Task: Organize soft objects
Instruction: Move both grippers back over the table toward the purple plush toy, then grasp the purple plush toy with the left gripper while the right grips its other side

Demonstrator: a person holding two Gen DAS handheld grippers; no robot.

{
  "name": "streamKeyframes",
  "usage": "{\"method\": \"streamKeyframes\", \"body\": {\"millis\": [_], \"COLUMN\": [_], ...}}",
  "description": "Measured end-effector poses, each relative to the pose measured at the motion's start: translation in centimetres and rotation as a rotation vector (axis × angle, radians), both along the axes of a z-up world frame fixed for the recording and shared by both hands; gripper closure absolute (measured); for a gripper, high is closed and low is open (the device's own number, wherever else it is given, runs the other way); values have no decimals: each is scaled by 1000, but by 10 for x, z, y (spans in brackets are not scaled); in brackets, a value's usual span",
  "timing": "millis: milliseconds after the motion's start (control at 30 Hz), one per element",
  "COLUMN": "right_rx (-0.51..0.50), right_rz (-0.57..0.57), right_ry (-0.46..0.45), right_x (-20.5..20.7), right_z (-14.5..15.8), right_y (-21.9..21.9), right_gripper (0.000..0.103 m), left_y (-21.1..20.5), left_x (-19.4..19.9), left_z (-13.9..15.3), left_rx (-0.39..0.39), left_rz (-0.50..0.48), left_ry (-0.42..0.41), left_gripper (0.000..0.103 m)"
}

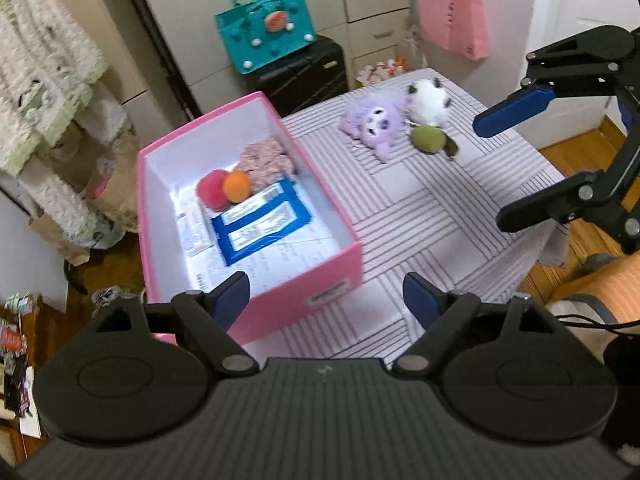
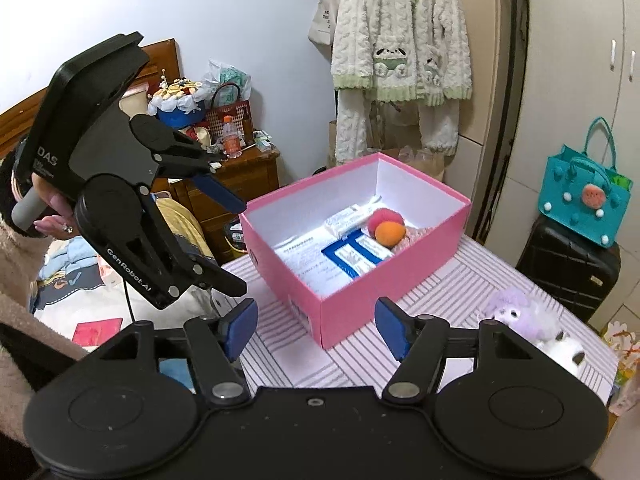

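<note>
Purple fluffy plush (image 1: 374, 124) (big-eyed) lies on striped table (image 1: 420, 216); both claws (image 1: 326, 300) (image 2: 316, 326) gape empty.

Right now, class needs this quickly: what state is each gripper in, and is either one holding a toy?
Left gripper: jaws open, holding nothing, above the pink box.
Right gripper: jaws open, holding nothing.

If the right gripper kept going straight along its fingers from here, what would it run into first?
Probably the pink box: its near corner sits between the open fingers of the right gripper, just ahead in the right wrist view. Depth is hard to judge, so it might pass above the rim into the box.
</note>
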State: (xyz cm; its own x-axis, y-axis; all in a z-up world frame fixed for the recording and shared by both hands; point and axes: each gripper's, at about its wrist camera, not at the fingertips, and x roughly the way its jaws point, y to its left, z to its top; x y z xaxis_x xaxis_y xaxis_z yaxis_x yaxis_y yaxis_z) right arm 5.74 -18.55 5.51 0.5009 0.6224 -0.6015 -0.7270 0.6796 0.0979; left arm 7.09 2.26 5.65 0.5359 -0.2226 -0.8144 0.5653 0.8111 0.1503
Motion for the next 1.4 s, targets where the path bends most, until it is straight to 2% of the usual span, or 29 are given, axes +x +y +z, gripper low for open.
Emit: {"method": "streamKeyframes", "body": {"millis": [267,500,700,867,1000,1133,1267,1400], "right_rx": [3,17,47,58,59,12,-9,-12], "right_rz": [-48,-130,-216,-269,-301,-328,-348,-334], "right_ry": [42,58,60,16,-23,-84,-122,-126], "right_x": [-12,-10,2,19,35,50,68,94], "right_z": [-25,-56,-87,-103,-112,-123,-131,-140], "right_y": [-32,-63,-85,-104,-114,-116,-119,-113], "right_gripper": [32,31,31,31,31,31,31,31], "left_y": [-30,-54,-75,-97,-118,-132,-141,-146], "left_x": [-1,9,22,37,57,74,93,111], "left_z": [-20,-38,-49,-53,-56,-64,-73,-82], "left_rx": [-7,-57,-133,-167,-143,-142,-218,-282], "left_rz": [-59,-87,-102,-125,-138,-121,-85,3], "left_ry": [37,59,46,40,39,20,10,-35], "left_gripper": [18,18,18,18,19,19,19,19]}}
